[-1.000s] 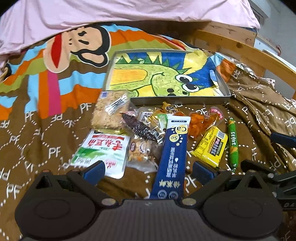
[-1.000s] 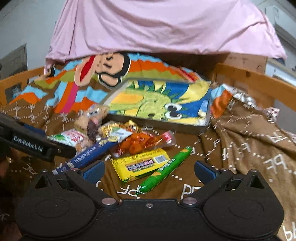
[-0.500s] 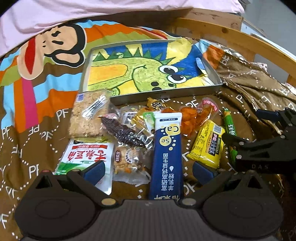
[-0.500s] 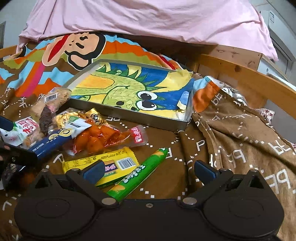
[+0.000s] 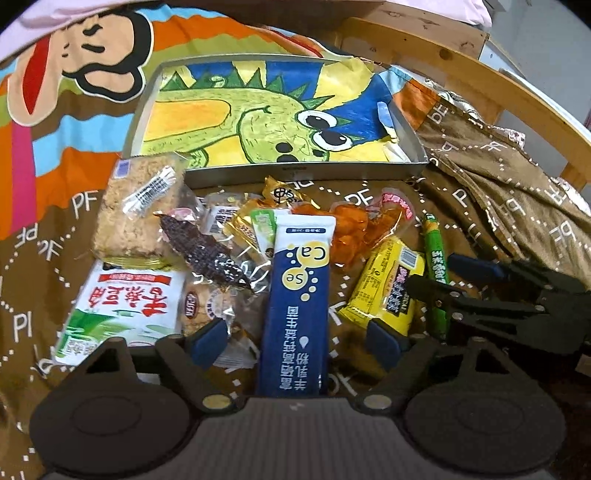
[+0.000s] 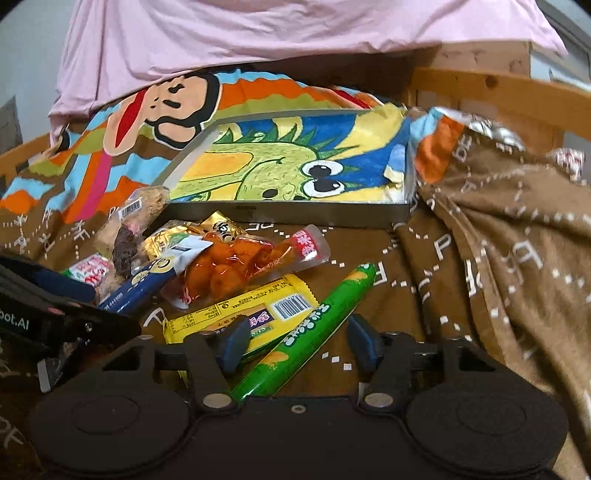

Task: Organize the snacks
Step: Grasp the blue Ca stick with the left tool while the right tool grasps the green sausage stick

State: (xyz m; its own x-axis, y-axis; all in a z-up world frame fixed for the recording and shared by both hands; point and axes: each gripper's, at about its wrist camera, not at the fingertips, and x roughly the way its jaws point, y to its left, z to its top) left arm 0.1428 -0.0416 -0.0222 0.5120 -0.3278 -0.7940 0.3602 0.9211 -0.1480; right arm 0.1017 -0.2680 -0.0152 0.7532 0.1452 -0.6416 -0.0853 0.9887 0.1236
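Step in hand, by judgement: closing in for a double pick, nothing yet in the tray. Left to right across the bed: white-and-green packet (image 5: 122, 314) and crumbly bar in clear wrap (image 5: 136, 214) at the left of the heap, dark snack (image 5: 207, 251) leaning over small wrappers, then blue Ca/Se stick pack (image 5: 299, 306) lying between the fingers of the left tool (image 5: 297, 338); jaws just been closing, pads apart and clear of the pack on both sides. Orange pouch (image 6: 236, 266) and yellow bar (image 6: 243, 314) next; green sausage stick (image 6: 314, 325) farthest right, straddled by the right tool (image 6: 297, 345), jaws likewise just been closing, gap visible at either pad, not clamped. Next move likely calls for finishing both closures, then a lift toward the metal tray (image 5: 303, 175) with dinosaur lining, just beyond the heap. Surface: brown "PF" blanket (image 6: 480, 258), soft and rumpled, cartoon print at the far left. Wooden bed rail (image 6: 517, 92) along the right edge, pink sheet (image 6: 295, 33) behind.
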